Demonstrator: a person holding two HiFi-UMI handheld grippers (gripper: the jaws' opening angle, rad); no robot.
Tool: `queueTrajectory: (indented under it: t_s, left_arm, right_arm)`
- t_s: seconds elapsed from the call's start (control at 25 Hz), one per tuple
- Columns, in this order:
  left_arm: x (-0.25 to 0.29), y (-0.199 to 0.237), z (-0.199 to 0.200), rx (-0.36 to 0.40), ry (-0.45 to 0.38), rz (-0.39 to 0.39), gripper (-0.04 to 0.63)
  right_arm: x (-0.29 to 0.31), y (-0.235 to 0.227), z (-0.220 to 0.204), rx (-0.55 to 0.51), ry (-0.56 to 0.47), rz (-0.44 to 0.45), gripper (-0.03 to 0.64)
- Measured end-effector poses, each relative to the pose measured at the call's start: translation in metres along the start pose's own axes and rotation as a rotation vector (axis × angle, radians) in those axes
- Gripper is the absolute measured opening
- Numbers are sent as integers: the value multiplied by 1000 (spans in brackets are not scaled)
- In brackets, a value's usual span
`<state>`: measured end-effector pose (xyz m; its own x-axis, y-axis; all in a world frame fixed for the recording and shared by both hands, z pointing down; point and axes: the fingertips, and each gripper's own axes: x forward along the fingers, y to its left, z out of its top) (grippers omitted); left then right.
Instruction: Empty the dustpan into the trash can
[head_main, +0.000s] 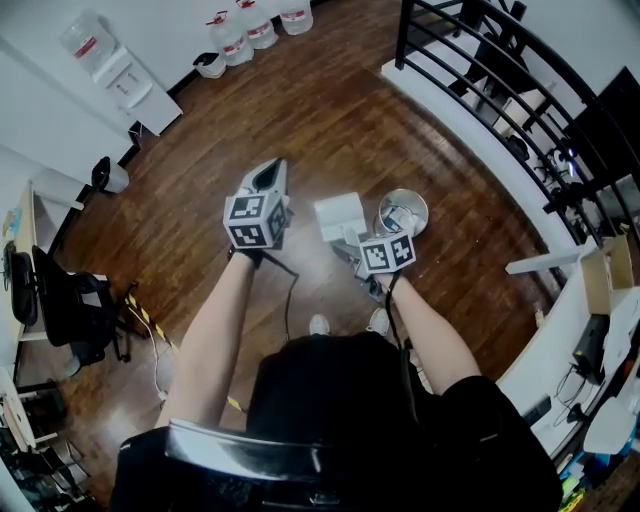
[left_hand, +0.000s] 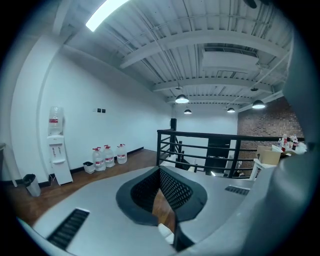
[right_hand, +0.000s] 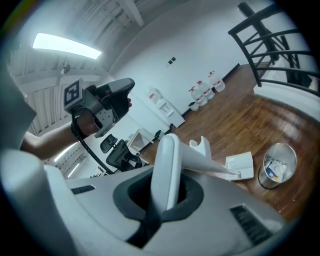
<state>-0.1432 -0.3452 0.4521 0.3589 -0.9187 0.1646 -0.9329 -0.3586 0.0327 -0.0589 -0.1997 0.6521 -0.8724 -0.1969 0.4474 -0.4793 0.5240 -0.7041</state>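
Right gripper (right_hand: 161, 195) holds the white plastic dustpan (right_hand: 239, 167) by its handle — round silver trash can (right_hand: 276, 165) just beside. Left gripper (left_hand: 165, 202) closed, empty; black metal railing (head_main: 470, 50) beyond.

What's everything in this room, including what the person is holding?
trash can: one, shiny metal, on the wood floor
dustpan: one, white, beside the trash can, handle gripped
water bottles: three, clear with red caps, by the wall
water dispenser: one, white, against the wall
railing: one, black, at the floor's edge
office chair: one, black, head view's left
left gripper: one, grey, fingers shut, empty
right gripper: one, grey, fingers shut on dustpan handle
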Motion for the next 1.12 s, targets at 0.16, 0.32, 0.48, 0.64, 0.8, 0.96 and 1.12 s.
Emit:
queueTrajectory:
  t_s: [0.16,0.32,0.48,0.64,0.8,0.96,1.12]
  left_arm:
    - [7,-1,10,30,-7,3,3]
    - [10,6,17,31,-11,18,3]
    - [11,17,13,17,4,31,3]
    - [11,25,10,5,22,48,3]
    - [11,34,3,-6,42,64,3]
    - [10,41,-1,-26,51,79,3]
    - [5,46,-2,-36,48,81,3]
  right_arm:
    - [4,-14,3,26,-4,-14,3]
    - [7,-28,9,46,-20,-31,3]
    - [14,-36,14,54,-22,-34,3]
    - [20,-45,17,70,-24,-51,3]
    - [25,-58,14,83,-11,-76,3]
    - [23,-71,7,106,-6,-91,3]
    - [24,-76,0,117,-1,-107,3]
